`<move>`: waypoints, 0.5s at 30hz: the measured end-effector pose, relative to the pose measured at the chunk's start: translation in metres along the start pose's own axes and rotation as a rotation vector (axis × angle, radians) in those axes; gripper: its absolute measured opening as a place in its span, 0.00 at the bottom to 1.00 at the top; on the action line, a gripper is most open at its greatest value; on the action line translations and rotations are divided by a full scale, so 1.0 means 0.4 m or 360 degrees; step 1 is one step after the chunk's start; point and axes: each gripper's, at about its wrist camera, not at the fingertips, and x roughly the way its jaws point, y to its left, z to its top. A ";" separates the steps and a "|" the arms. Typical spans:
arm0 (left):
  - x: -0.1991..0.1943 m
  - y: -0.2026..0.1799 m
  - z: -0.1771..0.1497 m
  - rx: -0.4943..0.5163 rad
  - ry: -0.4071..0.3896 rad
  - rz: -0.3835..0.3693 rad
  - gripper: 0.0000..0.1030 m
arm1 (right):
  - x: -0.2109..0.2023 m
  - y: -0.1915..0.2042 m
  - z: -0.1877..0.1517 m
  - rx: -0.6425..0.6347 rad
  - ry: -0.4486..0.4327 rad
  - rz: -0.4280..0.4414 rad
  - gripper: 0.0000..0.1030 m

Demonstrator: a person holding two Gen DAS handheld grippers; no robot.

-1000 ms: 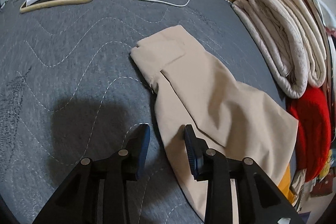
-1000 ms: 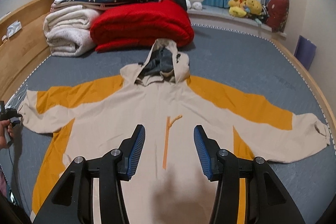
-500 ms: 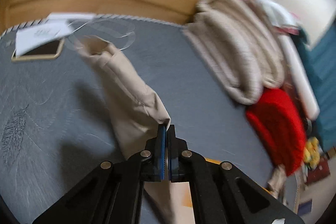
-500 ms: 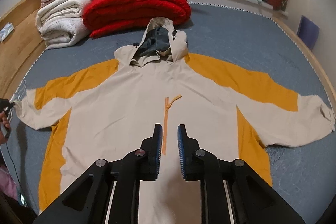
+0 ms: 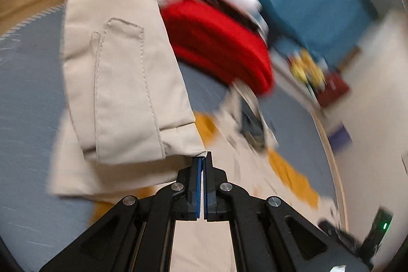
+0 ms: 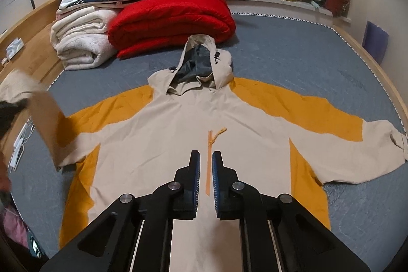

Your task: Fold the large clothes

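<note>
Jacket [image 6: 178, 139] lies face up on the bed [image 6: 293, 60], hood [image 6: 201, 65] toward the red quilt [image 6: 173, 22], zip [image 6: 209, 162] running down the middle. Laid out flat like this so the sleeves can be folded in over the body.

Left gripper [image 5: 203, 162]: jaws together, clamped on the edge of the left sleeve [image 5: 119, 83] at the cuff. The sleeve hangs raised off the bed in front of the left wrist camera; that view is blurred. In the right wrist view the same sleeve [image 6: 43, 119] stands lifted at the left edge, its shoulder end on the bed. Judgement: held by the cuff so the sleeve can be carried across the chest for the first fold.

Right gripper [image 6: 206, 162]: jaws have just been closing and now stand nearly together, a narrow gap left. The zip shows through that gap. I cannot tell whether the pads press the cloth; nothing looks pinched. It sits over the lower chest, on the centre line, likely to pin the body while the sleeve comes over.

Right sleeve [image 6: 357, 144] untouched, spread flat, well apart from both grippers.
</note>
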 end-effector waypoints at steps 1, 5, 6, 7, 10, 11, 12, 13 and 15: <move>0.029 -0.025 -0.015 0.0044 0.0048 -0.0018 0.00 | 0.002 0.001 -0.003 0.0003 0.0009 0.0005 0.10; 0.163 -0.136 -0.093 0.0250 0.0308 -0.0108 0.00 | 0.025 -0.003 -0.011 0.0019 0.0067 0.0017 0.10; 0.197 -0.143 -0.117 0.0262 0.0418 -0.0126 0.00 | 0.032 -0.008 -0.013 0.0028 0.0082 0.0020 0.11; 0.213 -0.141 -0.127 0.0262 0.0486 -0.0124 0.00 | 0.039 -0.014 -0.015 0.0038 0.0095 0.0022 0.11; 0.247 -0.136 -0.139 0.0238 0.0681 -0.0133 0.03 | 0.067 -0.026 -0.020 0.0081 0.0147 0.0029 0.11; 0.234 -0.136 -0.120 0.0235 0.0682 -0.0150 0.04 | 0.076 -0.027 -0.021 0.0089 0.0163 0.0031 0.12; 0.218 -0.130 -0.098 0.0243 0.0663 -0.0161 0.08 | 0.087 -0.029 -0.024 0.0097 0.0180 0.0037 0.12; 0.197 -0.128 -0.077 0.0254 0.0622 -0.0164 0.14 | 0.096 -0.029 -0.025 0.0104 0.0196 0.0048 0.12; 0.143 -0.098 -0.029 0.0246 0.0518 -0.0129 0.21 | 0.112 -0.030 -0.032 0.0118 0.0225 0.0077 0.12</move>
